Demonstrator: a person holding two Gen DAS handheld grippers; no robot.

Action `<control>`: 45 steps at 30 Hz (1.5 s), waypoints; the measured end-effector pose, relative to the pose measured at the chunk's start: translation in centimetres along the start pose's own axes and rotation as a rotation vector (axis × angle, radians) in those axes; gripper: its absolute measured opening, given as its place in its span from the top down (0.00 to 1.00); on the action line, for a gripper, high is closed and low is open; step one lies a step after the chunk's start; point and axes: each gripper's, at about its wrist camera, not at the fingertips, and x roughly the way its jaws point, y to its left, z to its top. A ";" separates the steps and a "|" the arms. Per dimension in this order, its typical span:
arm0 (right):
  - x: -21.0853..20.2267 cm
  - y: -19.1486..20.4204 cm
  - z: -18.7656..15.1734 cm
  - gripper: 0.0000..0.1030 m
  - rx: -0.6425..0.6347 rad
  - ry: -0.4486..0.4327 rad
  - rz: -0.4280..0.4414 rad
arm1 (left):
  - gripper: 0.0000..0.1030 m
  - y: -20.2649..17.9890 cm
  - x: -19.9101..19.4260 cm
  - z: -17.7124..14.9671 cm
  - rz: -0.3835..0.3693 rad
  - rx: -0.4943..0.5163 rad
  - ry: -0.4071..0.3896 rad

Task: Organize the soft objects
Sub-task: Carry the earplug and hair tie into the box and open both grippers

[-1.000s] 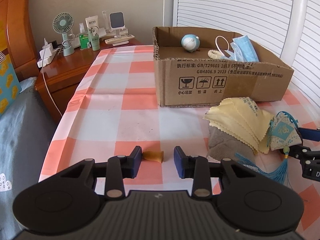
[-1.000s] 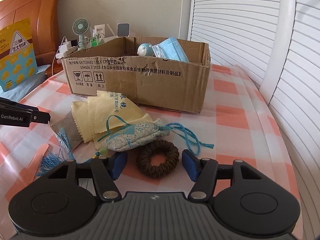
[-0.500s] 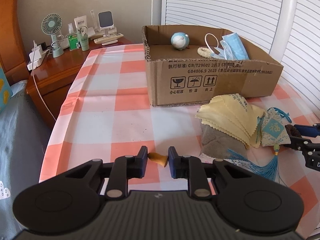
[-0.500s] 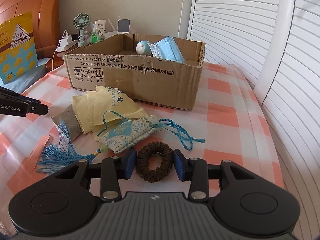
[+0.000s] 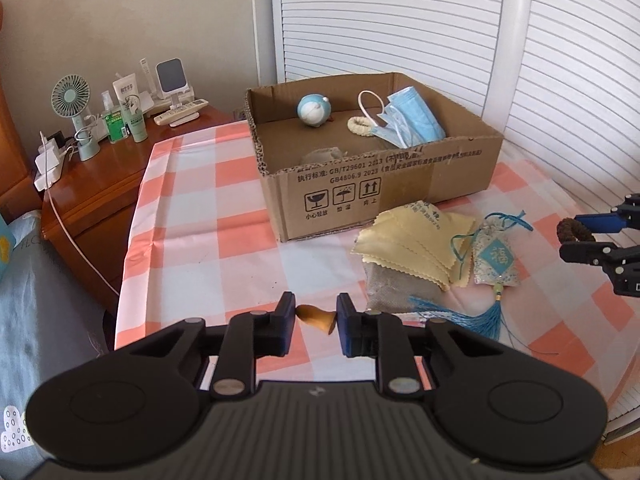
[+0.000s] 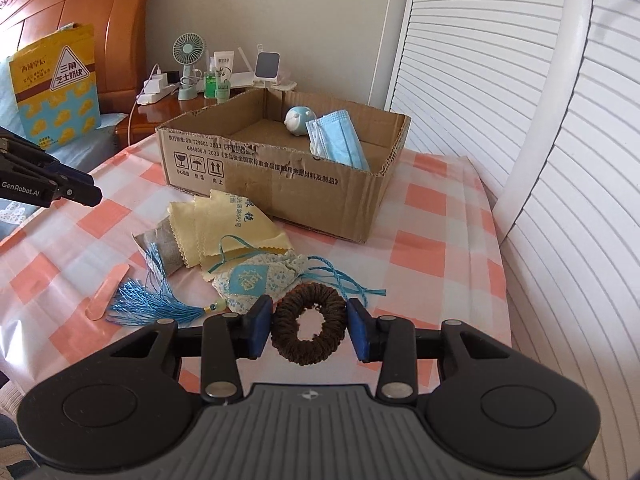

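Note:
My left gripper [image 5: 316, 316] is shut on a small orange-brown soft piece [image 5: 314, 317], held just above the checked tablecloth [image 5: 200, 216]. My right gripper [image 6: 310, 324] is shut on a brown hair tie [image 6: 309, 330], lifted clear of the cloth; it also shows at the right edge of the left wrist view as the right gripper [image 5: 568, 236]. The open cardboard box [image 5: 360, 184] holds a blue round toy [image 5: 313, 109], blue face masks [image 5: 416, 120] and a pale hair tie [image 5: 358, 126]. In front of the box lie yellow cloths [image 5: 408, 240], a grey pouch [image 5: 396, 292] and a blue tasselled sachet [image 6: 256, 282].
A peach strip [image 6: 107, 292] lies on the cloth near the tassel. A wooden nightstand [image 5: 100, 184] with a small fan [image 5: 72, 96], bottles and a charger stands at the far left. A bed lies along the left, and white shutters [image 6: 520, 120] close off the right side.
Both grippers closed, the left on the orange-brown piece and the right on the brown hair tie. Both then rose, carrying their things off the tablecloth.

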 end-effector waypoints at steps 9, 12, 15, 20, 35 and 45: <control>-1.0 0.1 4.4 0.56 -0.052 -0.076 0.064 | 0.80 -0.6 -1.9 2.0 -0.062 0.052 -0.028; -0.2 0.2 6.8 0.56 -0.070 -0.113 0.082 | 0.80 -0.6 -2.0 2.8 -0.069 0.051 -0.036; 1.2 0.4 9.7 0.56 -0.093 -0.142 0.097 | 0.80 -0.4 -2.0 3.2 -0.066 0.056 -0.048; 4.4 1.1 13.9 0.49 -0.124 -0.167 0.086 | 0.80 0.1 -1.4 3.9 -0.065 0.052 -0.042; 6.4 1.4 12.5 0.00 -0.046 -0.107 0.085 | 0.80 1.4 0.8 6.1 -0.059 0.057 -0.046; 4.6 1.7 9.3 0.00 0.030 -0.067 0.054 | 0.80 0.8 2.1 10.7 -0.074 0.087 -0.076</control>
